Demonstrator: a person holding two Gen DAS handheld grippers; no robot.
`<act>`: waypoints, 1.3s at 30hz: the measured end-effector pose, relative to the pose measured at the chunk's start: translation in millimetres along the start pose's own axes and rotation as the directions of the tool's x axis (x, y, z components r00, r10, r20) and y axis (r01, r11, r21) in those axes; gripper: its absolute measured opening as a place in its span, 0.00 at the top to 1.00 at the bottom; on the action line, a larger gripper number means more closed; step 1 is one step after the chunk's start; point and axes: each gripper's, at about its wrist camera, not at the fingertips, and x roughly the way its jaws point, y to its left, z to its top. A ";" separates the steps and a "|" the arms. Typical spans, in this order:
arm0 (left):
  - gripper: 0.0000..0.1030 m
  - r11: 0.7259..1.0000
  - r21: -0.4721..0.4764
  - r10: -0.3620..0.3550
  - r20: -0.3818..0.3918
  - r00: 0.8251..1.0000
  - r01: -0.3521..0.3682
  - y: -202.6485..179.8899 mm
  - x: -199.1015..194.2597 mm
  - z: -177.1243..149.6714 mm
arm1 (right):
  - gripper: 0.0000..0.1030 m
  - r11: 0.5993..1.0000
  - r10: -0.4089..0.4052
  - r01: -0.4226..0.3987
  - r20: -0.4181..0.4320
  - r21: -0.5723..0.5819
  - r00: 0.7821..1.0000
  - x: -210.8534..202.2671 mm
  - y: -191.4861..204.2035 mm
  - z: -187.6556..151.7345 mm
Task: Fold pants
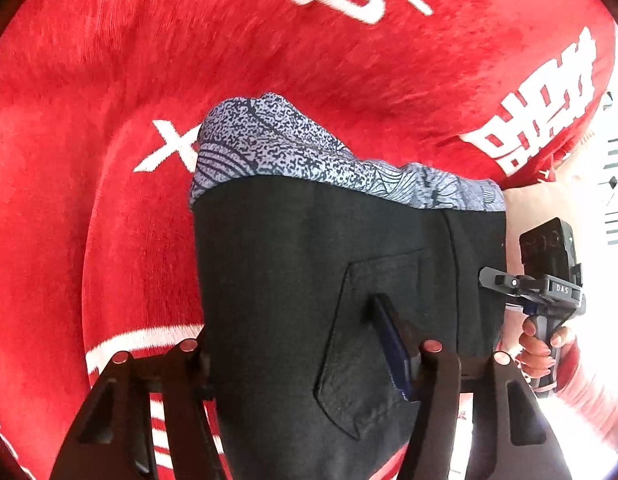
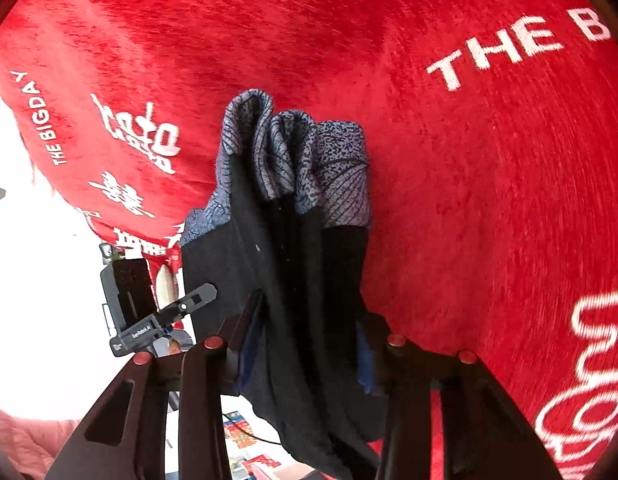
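Observation:
Black pants [image 1: 309,240] with blue-and-white patterned cuffs [image 1: 289,148] hang over a red blanket. My left gripper [image 1: 293,328] is shut on the dark cloth near a back pocket [image 1: 349,360]; its left finger is hidden behind the fabric. At the pants' right edge my right gripper [image 1: 505,280] shows, held by a hand [image 1: 537,348]. In the right wrist view the pants [image 2: 293,240] bunch in folds between the blue pads of my right gripper [image 2: 315,312], which presses on them. The cuffs [image 2: 293,152] droop onto the blanket. My left gripper [image 2: 189,304] appears at the left.
The red plush blanket [image 1: 309,48] with white lettering spreads under everything [image 2: 469,160]. Its edge falls off to a bright white floor [image 2: 37,280] at the left. A pink sleeve [image 2: 25,436] and some printed papers [image 2: 245,432] lie low in the right wrist view.

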 end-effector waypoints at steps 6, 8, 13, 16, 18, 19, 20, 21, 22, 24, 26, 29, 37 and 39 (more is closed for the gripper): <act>0.39 1.000 0.009 -0.013 -0.002 1.000 0.013 -10.3 -22.7 -22.1 | 0.58 1.000 0.018 -0.018 -0.010 0.000 1.000 -13.9 11.5 -25.5; 0.39 1.000 0.012 -0.009 -0.003 1.000 0.009 -13.0 -27.7 -31.3 | 0.58 1.000 0.027 -0.027 -0.007 0.006 1.000 -16.6 15.2 -36.7; 0.39 1.000 0.012 0.014 -0.016 1.000 -0.014 -17.7 -29.3 -60.2 | 0.58 1.000 0.019 -0.019 -0.011 0.019 1.000 -20.3 15.0 -66.7; 0.39 1.000 0.004 0.026 -0.031 0.999 -0.025 -11.5 -23.1 -76.7 | 0.58 0.999 0.002 -0.001 -0.019 0.034 1.000 -15.0 7.3 -82.3; 0.38 0.999 0.009 0.042 -0.028 0.999 -0.041 -7.6 -18.5 -84.0 | 0.58 0.999 -0.036 0.037 -0.026 0.025 0.999 -6.1 2.9 -90.0; 0.36 0.998 0.011 0.056 -0.023 0.998 -0.056 -4.3 -15.7 -87.1 | 0.55 0.998 -0.057 0.057 -0.024 0.011 0.998 -4.2 1.8 -92.3; 0.32 0.998 0.007 0.068 -0.012 0.998 -0.068 -2.6 -15.3 -88.1 | 0.53 0.996 -0.093 0.093 -0.015 -0.010 0.996 -1.5 1.5 -94.5; 0.30 0.996 0.000 0.089 0.001 0.996 -0.089 -1.3 -16.4 -88.5 | 0.48 0.992 -0.125 0.125 -0.001 -0.022 0.992 -0.1 1.9 -95.4; 0.28 0.994 -0.007 0.108 0.008 0.994 -0.108 -0.4 -17.8 -87.5 | 0.45 0.989 -0.146 0.147 0.014 -0.022 0.989 0.2 2.2 -95.4; 0.27 0.990 -0.021 0.143 0.015 0.990 -0.143 2.1 -25.3 -85.7 | 0.42 0.985 -0.170 0.171 0.025 -0.003 0.985 -1.3 5.0 -95.0; 0.27 0.983 -0.019 0.182 0.029 0.983 -0.182 2.7 -34.9 -85.7 | 0.42 0.975 -0.223 0.223 0.038 -0.020 0.974 -6.5 11.0 -98.6; 0.27 0.970 -0.015 0.244 0.059 0.968 -0.244 0.5 -54.0 -88.4 | 0.42 0.941 -0.333 0.336 0.067 -0.044 0.941 -16.3 24.2 -108.7; 0.27 0.968 0.122 0.210 0.072 0.975 -0.218 -50.2 -69.2 -122.0 | 0.79 0.875 -0.470 0.483 0.186 -0.029 0.863 -48.5 58.3 -149.1; 0.27 0.966 0.144 0.210 0.038 0.977 -0.214 -58.4 -55.5 -135.0 | 0.79 0.864 -0.476 0.498 0.198 -0.074 0.857 -43.0 72.0 -160.2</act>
